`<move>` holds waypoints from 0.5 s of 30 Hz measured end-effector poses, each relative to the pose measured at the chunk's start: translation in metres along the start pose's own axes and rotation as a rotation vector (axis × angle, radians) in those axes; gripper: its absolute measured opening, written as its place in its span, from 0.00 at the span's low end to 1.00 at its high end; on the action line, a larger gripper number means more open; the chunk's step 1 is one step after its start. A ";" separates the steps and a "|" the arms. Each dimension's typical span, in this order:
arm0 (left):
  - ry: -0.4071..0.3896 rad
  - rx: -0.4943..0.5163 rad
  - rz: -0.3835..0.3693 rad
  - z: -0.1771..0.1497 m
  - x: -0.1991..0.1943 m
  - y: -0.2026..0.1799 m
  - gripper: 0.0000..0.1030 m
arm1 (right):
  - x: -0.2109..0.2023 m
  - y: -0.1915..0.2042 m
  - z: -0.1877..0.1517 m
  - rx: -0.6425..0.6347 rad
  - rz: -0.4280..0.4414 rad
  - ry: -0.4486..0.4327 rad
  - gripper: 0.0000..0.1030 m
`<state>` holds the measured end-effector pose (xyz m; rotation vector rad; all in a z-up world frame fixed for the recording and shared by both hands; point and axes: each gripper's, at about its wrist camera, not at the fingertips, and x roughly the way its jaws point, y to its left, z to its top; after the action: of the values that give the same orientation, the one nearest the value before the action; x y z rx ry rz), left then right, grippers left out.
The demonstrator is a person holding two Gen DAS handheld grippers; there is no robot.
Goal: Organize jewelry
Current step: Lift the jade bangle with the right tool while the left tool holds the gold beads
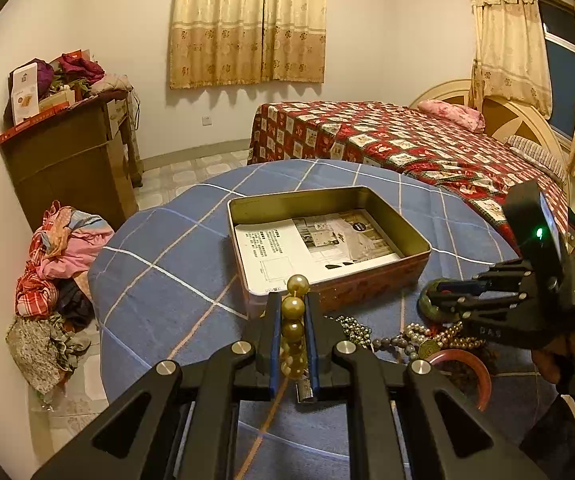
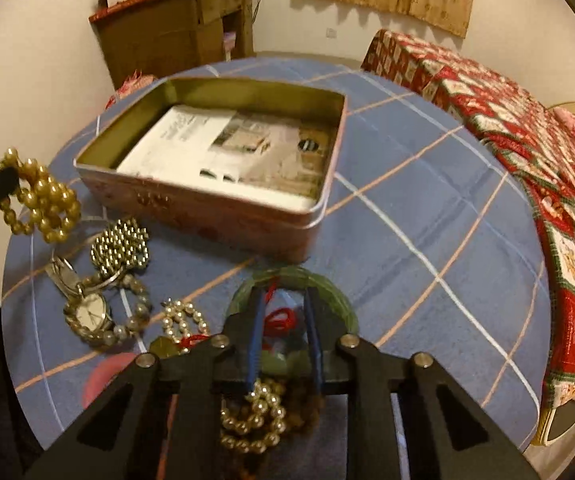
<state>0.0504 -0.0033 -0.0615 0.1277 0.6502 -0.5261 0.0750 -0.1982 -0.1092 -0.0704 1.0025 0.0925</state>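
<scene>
My left gripper [image 1: 293,304] is shut on a strand of large gold beads [image 1: 293,320] and holds it just before the open tin box [image 1: 327,194]; the strand [image 2: 43,200] bunches at far left in the right wrist view. My right gripper [image 2: 285,300] points down over a green bangle [image 2: 293,274] with a red cord [image 2: 281,318]. Its jaws stand a little apart, the cord lies loosely between them, and the bangle's far rim curves just past the tips. In the left wrist view that gripper [image 1: 437,298] sits at the bangle [image 1: 425,304]. The tin [image 2: 207,216] holds only a printed sheet [image 2: 223,152].
A watch [image 2: 87,314], a gold ball chain [image 2: 121,246], a pearl bracelet [image 2: 183,320], more beads [image 2: 255,416] and a red bangle [image 1: 475,364] lie on the blue checked cloth [image 2: 427,200]. A bed [image 1: 407,144] stands at right, with a cabinet [image 1: 71,160] and a clothes heap [image 1: 55,276] at left.
</scene>
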 end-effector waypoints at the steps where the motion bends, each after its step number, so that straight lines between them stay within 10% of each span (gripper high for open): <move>1: -0.003 0.000 0.000 0.000 -0.001 0.001 0.10 | 0.001 0.002 -0.001 -0.015 -0.001 0.005 0.17; 2: -0.004 -0.001 0.002 0.001 -0.002 0.001 0.10 | 0.001 0.004 -0.003 -0.025 -0.003 0.007 0.04; 15: -0.038 -0.009 0.006 0.009 -0.010 0.002 0.10 | -0.093 0.008 0.007 -0.014 0.006 -0.243 0.02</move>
<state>0.0495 0.0002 -0.0486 0.1114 0.6149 -0.5184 0.0302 -0.1942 -0.0273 -0.0672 0.7596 0.1105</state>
